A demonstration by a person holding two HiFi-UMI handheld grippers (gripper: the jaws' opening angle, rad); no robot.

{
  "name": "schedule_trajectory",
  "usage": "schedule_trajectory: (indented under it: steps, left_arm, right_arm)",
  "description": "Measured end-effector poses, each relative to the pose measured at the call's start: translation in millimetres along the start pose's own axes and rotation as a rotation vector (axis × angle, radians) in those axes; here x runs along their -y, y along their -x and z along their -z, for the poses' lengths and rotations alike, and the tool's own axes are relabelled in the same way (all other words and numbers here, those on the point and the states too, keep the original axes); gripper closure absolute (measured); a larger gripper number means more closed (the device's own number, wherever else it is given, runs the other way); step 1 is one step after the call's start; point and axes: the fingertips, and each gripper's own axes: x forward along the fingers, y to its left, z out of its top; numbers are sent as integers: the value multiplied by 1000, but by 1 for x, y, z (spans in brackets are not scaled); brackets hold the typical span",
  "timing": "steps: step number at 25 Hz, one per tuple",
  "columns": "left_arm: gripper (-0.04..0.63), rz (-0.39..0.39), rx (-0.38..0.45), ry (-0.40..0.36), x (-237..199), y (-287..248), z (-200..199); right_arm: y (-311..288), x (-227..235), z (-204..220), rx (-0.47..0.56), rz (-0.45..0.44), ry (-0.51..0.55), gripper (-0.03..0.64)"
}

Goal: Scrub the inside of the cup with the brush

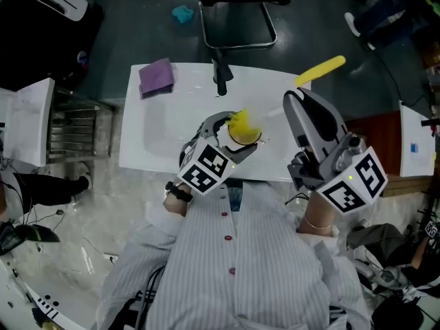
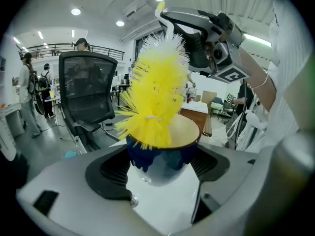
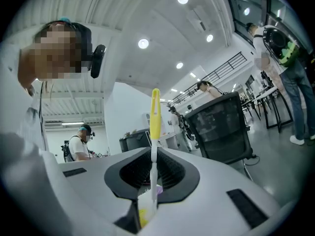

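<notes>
The cup (image 2: 162,163) looked glossy, like glazed ceramic; the brush (image 2: 156,90) had yellow plastic bristles. The table (image 1: 165,139) was smooth and shiny, the purple cloth (image 1: 157,76) matt.

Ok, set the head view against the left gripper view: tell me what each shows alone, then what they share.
Head view only: the purple cloth and the left gripper's marker cube. Left gripper view only: the cup's blue outside clamped between that gripper's pads, plus people standing in the room behind. Both: the brush's yellow bristles at the cup's mouth, the right gripper holding the brush, and the black office chair.
</notes>
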Motion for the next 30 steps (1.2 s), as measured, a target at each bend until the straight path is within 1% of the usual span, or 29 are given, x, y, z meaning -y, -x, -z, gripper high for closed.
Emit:
schedule_trajectory:
  steps: [6,12,15,19,23,27,30]
  left_arm:
    - [212,4,21,-3,0,1,-8]
    - [212,14,28,-37,6,0,-18]
    - [212,13,35,-46,7,1,-21]
    - [212,4,51,-20,3,4,-20]
    - [212,-10,52,6,-3,6,-20]
    - [212,-6,45,13,-5,2,-19]
    - [212,4,35,6,-4,-1,-20]
  right_arm:
    - [-5,-7,14,-79,-27,29,560]
    - [-24,-14,38,-181,-44,121,560]
    - [-34,-16,46,-208,-57,137,560]
    - [-35,-11,46,-214,-62,118,560]
    - [-18,-11,41,-195,-55,85,560]
    - [-2,-20,42,-169,-20,109,560]
    - [-2,-32,45,-161,-9,138,558]
